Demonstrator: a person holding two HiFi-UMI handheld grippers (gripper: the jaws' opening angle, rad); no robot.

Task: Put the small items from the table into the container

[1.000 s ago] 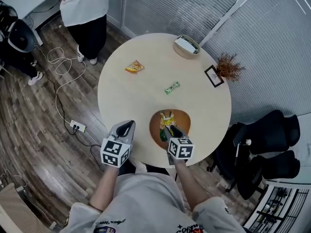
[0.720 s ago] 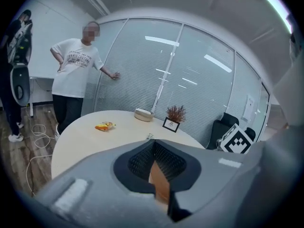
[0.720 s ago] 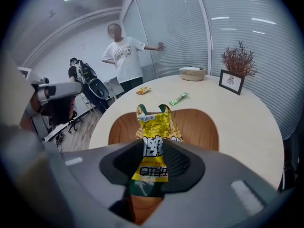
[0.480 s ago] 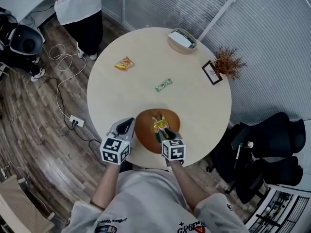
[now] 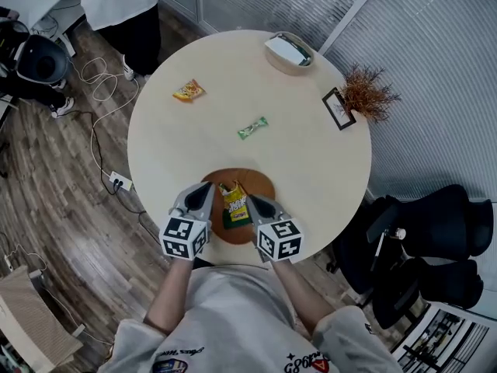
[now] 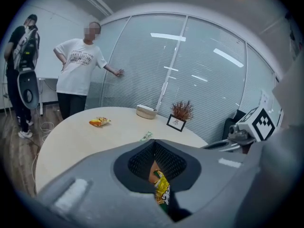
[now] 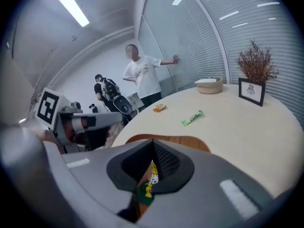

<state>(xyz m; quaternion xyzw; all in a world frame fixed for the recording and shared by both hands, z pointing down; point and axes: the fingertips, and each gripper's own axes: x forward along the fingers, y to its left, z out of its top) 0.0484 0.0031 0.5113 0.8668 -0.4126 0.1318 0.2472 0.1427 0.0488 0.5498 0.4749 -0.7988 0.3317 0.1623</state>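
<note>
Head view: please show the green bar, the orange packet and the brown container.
green bar [image 5: 252,128], head view, its middle.
orange packet [image 5: 188,92], head view, its middle.
brown container [image 5: 261,186], head view, bare right side.

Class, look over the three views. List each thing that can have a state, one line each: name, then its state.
Left gripper: jaws shut, empty.
Right gripper: jaws shut, empty.
Wooden container: at the near edge of the table, holding one packet.
Yellow-green packet: lying in the container.
Orange packet: loose on the table, outside the container.
Green bar: loose on the table, outside the container.
Picture frame: standing upright.
</note>
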